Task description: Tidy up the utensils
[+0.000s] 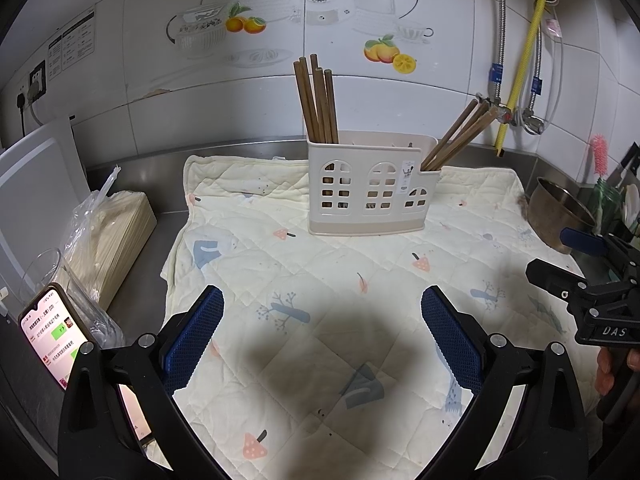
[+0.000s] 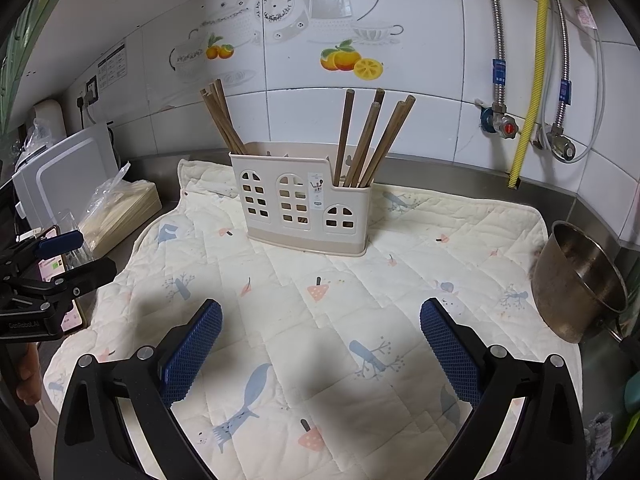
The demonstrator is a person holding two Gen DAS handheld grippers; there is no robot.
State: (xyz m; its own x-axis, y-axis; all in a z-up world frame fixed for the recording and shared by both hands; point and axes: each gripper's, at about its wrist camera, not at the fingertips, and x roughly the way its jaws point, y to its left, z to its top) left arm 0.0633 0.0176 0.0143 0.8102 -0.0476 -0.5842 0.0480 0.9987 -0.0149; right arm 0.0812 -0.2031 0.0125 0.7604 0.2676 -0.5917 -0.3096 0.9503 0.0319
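A cream plastic utensil holder [image 1: 368, 184] with arched window cut-outs stands upright at the back of a quilted cloth [image 1: 320, 280]. Several brown chopsticks [image 1: 318, 100] stand in its left compartment and several more [image 1: 460, 136] lean right out of its low right compartment. It also shows in the right wrist view [image 2: 304, 200], with chopsticks at left [image 2: 222, 120] and right [image 2: 372, 140]. My left gripper [image 1: 322, 344] is open and empty above the cloth's near part. My right gripper [image 2: 320, 352] is open and empty, also over the cloth [image 2: 320, 300].
A steel bowl [image 2: 580, 280] sits at the cloth's right edge. At left are a bagged stack of flat sheets [image 1: 116, 236], a clear glass [image 1: 44, 276], a lit phone [image 1: 54, 332] and a white board [image 1: 36, 184]. Pipes and valves [image 2: 520, 120] run down the tiled wall.
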